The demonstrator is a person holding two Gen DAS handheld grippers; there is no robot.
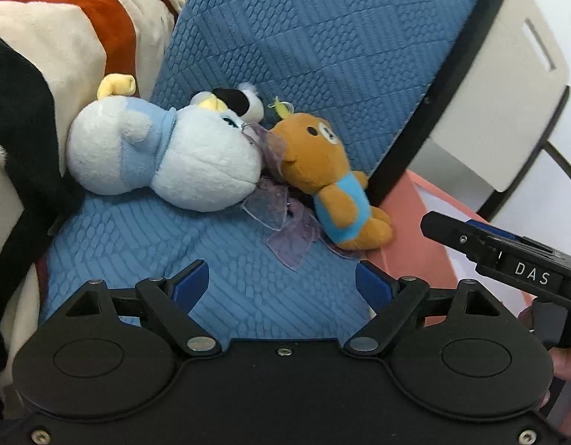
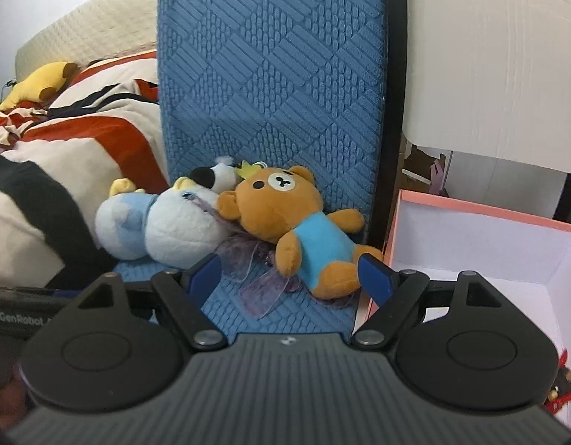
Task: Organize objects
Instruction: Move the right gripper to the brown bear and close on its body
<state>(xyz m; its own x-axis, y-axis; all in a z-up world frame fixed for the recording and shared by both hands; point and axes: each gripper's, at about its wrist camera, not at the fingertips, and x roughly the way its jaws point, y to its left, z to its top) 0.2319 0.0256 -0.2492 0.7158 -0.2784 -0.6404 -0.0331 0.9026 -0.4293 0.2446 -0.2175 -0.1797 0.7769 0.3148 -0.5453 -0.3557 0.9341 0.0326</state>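
Plush toys lay heaped on the blue chair seat [image 1: 148,230] when you came in with both tools. Your left gripper [image 1: 281,282] had its jaws spread wide with nothing between them, hanging over bare seat fabric just short of the white-and-blue plush [image 1: 163,155]. Your right gripper [image 2: 291,274] was likewise parted and held nothing; the legs of the brown bear [image 2: 285,222] lay just ahead of its blue fingertips, near the right one, but the pads did not press on them. A smaller black-and-white plush [image 2: 215,176] was wedged behind the other two against the chair back [image 2: 270,74], and a scrap of purple gauze ribbon [image 2: 248,259] trailed from under the bear.

As for progress, I would judge that you had most of the work left. The pink box [image 2: 471,207] stood open just beside the seat on the right, and its white interior looked nearly bare; only something red and black showed at its lower corner, too cropped to identify. If that box was the destination, all three chair toys were yet to go in, and the bear looked the likeliest first pick.
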